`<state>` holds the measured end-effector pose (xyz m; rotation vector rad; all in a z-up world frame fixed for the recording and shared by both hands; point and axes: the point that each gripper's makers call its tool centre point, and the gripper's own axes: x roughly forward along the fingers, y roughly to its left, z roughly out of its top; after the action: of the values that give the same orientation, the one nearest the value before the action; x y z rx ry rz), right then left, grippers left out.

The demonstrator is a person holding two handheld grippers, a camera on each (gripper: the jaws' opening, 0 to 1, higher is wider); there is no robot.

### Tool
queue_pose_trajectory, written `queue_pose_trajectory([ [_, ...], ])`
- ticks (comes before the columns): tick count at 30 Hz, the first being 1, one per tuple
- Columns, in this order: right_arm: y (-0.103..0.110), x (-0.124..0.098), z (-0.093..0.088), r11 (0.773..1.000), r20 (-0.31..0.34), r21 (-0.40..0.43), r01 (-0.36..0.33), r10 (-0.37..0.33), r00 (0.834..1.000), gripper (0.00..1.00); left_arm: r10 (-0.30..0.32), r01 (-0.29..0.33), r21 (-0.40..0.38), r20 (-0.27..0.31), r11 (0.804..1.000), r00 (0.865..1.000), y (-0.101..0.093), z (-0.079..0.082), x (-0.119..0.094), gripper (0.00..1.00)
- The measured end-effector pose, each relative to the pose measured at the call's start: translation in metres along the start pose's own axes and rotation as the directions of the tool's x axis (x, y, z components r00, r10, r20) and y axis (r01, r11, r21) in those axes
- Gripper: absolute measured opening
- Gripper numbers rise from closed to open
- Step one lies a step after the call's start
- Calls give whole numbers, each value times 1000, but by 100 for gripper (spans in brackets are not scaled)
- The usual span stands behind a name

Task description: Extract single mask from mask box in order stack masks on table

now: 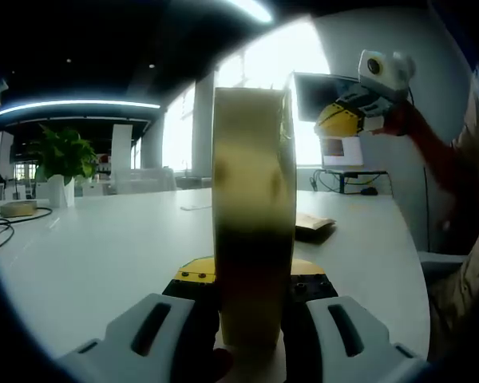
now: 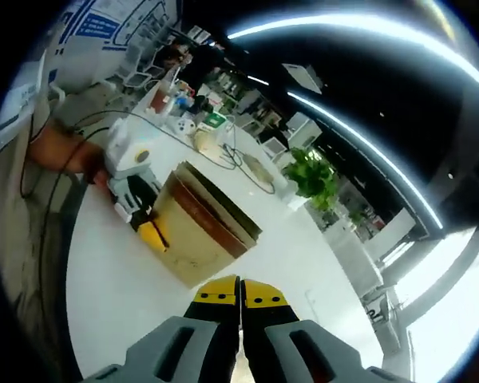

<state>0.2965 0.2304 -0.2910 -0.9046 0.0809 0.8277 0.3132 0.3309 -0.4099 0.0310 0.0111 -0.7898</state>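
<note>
My mask box [image 1: 251, 223] looks like smooth brown card, and my table [image 1: 104, 255] looks white, smooth and shiny.

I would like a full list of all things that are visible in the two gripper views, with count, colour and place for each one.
mask box: one, tan, upright on the table, clamped between the left gripper's jaws
table: one, white, under the box
flat packet: one, tan, on the table behind the box in the left gripper view
potted plant: one, green in a white pot, far side of the table
monitor: one, dark, by the wall
cable: one, dark, at the table edge
left gripper: one, grey with yellow tips, shut on the box
right gripper: one, same colours, jaws closed, raised above the table
hand: one, holding the left gripper
</note>
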Motion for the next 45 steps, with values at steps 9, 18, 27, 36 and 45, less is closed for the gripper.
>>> queue_pose_trajectory([
  [9,11,13,31,990,30,-117,-77,81,996,0,-2,2,-1,0,1000,1000,-1,0,0,20],
  [18,16,27,50,966,19,-218,-140,147,989,0,-2,2,0,0,1000,1000,-1,1,0,20],
  [27,22,38,54,930,-30,-313,-191,191,981,2,-2,2,-1,1,1000,1000,-2,1,0,20],
  [36,27,46,58,900,-56,-369,-230,225,973,2,-3,3,-2,1,1000,1000,-1,0,-1,20],
  [45,31,50,54,890,-90,-372,-265,250,964,1,-4,4,-4,1,1000,1000,-1,0,-1,20],
])
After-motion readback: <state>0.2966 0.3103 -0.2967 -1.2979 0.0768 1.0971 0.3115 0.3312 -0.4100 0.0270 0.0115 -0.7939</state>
